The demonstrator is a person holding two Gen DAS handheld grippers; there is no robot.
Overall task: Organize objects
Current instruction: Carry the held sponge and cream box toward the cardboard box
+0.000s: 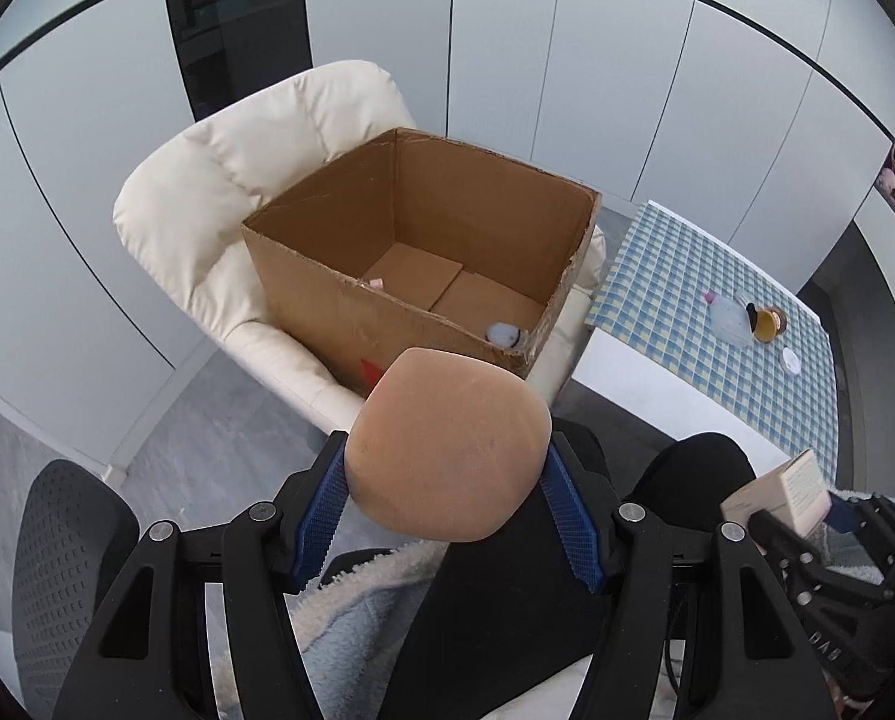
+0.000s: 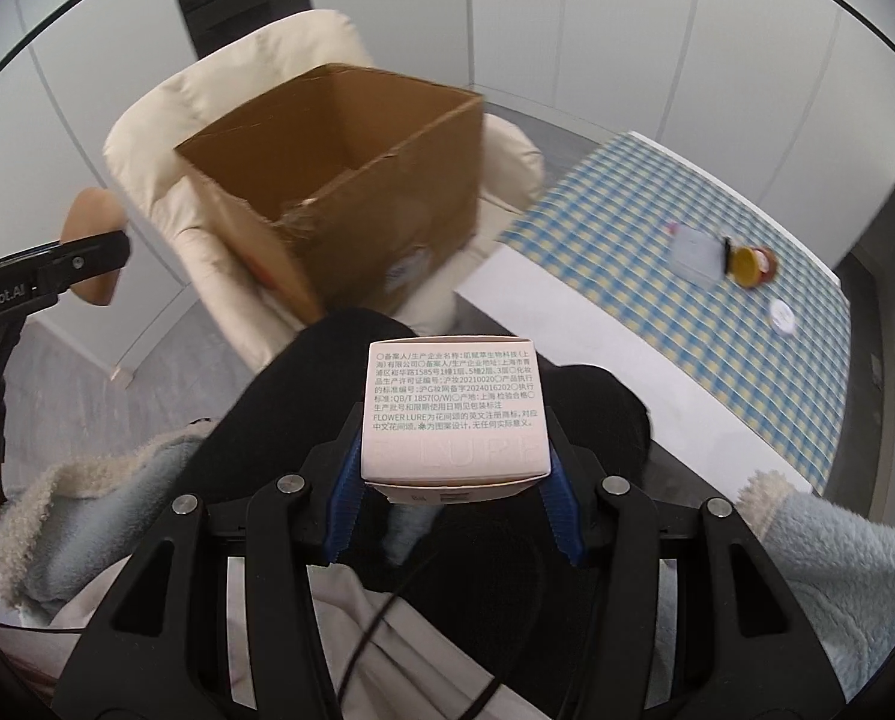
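Observation:
My left gripper (image 1: 447, 468) is shut on a round tan sponge (image 1: 447, 444), held in front of an open cardboard box (image 1: 327, 300) that stands on a cream armchair (image 1: 207, 192). A small pale bottle (image 1: 507, 334) and a tiny pink item (image 1: 376, 284) lie inside the box. My right gripper (image 2: 453, 468) is shut on a small pink carton (image 2: 453, 414) with printed text, held above the person's lap. The carton (image 1: 789, 489) also shows at the right edge of the left wrist view. The sponge (image 2: 93, 228) and the box (image 2: 351, 192) show in the right wrist view.
A table with a blue checked cloth (image 1: 675, 276) stands to the right of the chair. On it are a clear bottle (image 1: 729, 315), a yellow jar (image 1: 768, 321) and a white lid (image 1: 790, 360). A black office chair (image 1: 69, 540) is at lower left. White wall panels stand behind.

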